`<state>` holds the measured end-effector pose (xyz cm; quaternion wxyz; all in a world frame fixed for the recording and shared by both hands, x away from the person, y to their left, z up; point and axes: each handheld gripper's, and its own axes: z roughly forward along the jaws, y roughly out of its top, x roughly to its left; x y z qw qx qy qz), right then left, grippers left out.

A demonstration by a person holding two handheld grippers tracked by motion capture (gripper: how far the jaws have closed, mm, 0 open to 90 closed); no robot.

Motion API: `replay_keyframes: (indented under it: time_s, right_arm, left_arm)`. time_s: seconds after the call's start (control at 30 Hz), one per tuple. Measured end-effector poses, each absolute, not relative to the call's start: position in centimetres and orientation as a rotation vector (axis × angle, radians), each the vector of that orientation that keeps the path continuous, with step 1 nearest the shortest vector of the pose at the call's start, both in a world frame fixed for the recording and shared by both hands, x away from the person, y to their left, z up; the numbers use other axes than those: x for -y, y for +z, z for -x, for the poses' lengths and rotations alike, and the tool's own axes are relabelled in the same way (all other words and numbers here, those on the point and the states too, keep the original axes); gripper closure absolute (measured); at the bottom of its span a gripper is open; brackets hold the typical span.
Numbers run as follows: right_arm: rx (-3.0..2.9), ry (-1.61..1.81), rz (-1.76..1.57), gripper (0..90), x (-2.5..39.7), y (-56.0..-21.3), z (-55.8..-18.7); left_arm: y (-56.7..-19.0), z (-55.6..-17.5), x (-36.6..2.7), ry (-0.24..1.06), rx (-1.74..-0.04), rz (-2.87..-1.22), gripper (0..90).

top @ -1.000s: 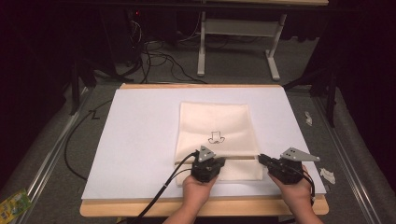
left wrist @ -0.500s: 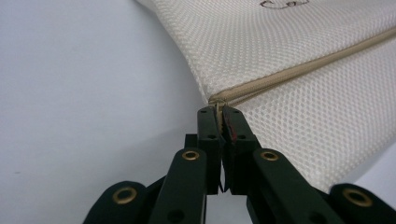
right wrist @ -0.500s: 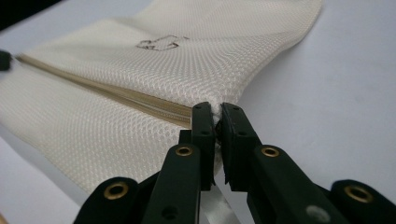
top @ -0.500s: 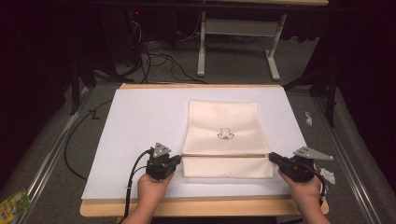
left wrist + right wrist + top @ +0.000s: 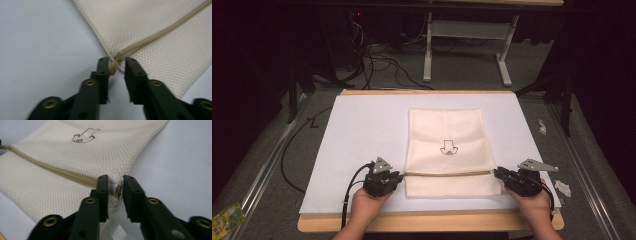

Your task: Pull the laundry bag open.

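A cream mesh bag lay flat on the white sheet over the worktop. The left gripper and the right gripper sat at its two sides, probably to pull the cord tight. Up close, each gripper's jaws stood a little apart around a cord end. From above, the jaws were too small to see.

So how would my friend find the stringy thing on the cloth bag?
Look at the white sheet covering the table, then the cream bag on it. The tan cord runs straight across the bag near its front edge, below the little black drawing.
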<state>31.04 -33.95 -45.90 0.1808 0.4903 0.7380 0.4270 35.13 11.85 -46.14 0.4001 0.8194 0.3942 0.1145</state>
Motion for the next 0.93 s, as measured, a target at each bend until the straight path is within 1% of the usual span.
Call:
replay_keyframes:
  time_s: [0.1, 0.17, 0.2, 0.23, 0.3, 0.33, 0.4, 0.47, 0.5, 0.6, 0.73, 0.93]
  right_arm:
    - [-2.061, 1.222, -1.381, 51.0, 34.4, -45.5, -30.9]
    - [-2.027, 1.219, -1.374, 40.6, 34.9, -45.2, -30.8]
    - [-2.007, 1.208, -1.383, 36.8, 35.1, -45.0, -30.7]
    - [-1.988, 1.203, -1.382, 32.5, 35.5, -44.9, -30.7]
    - [-1.942, 1.192, -1.396, 24.3, 36.5, -44.6, -30.5]
    - [-1.917, 1.178, -1.409, 19.6, 37.0, -44.4, -30.4]
    - [-1.864, 1.142, -1.428, 13.6, 38.2, -44.2, -30.1]
    - [-1.812, 1.116, -1.445, 6.6, 39.1, -44.0, -29.9]
    - [-1.789, 1.105, -1.464, 4.0, 39.5, -44.0, -29.8]
    - [-1.794, 1.105, -1.459, 2.0, 39.2, -44.3, -30.0]
    - [-1.843, 1.075, -1.427, 1.6, 37.9, -44.5, -30.4]
    - [-1.849, 1.074, -1.418, 0.9, 37.9, -44.6, -30.5]
  left_arm:
    - [-45.2, -35.4, -13.7, 0.355, -0.985, -2.036, 54.9]
    - [-44.9, -35.3, -15.1, 0.460, -0.976, -2.016, 45.5]
    - [-45.0, -35.2, -15.8, 0.506, -0.977, -2.015, 40.2]
    - [-45.3, -35.1, -16.5, 0.530, -0.984, -2.011, 35.6]
    - [-45.8, -34.8, -17.8, 0.541, -0.999, -2.014, 24.3]
    - [-45.8, -34.7, -18.2, 0.541, -1.009, -2.013, 20.2]
    - [-45.0, -34.5, -18.9, 0.552, -1.024, -1.967, 14.8]
    - [-44.7, -34.3, -19.3, 0.552, -1.033, -1.891, 14.9]
    - [-44.7, -34.4, -19.2, 0.545, -1.038, -1.879, 13.8]
    - [-45.0, -34.9, -18.7, 0.504, -1.035, -1.887, 8.7]
    - [-45.4, -35.5, -18.5, 0.494, -1.045, -1.915, 5.4]
    - [-45.3, -35.4, -19.1, 0.486, -1.062, -1.887, 0.8]
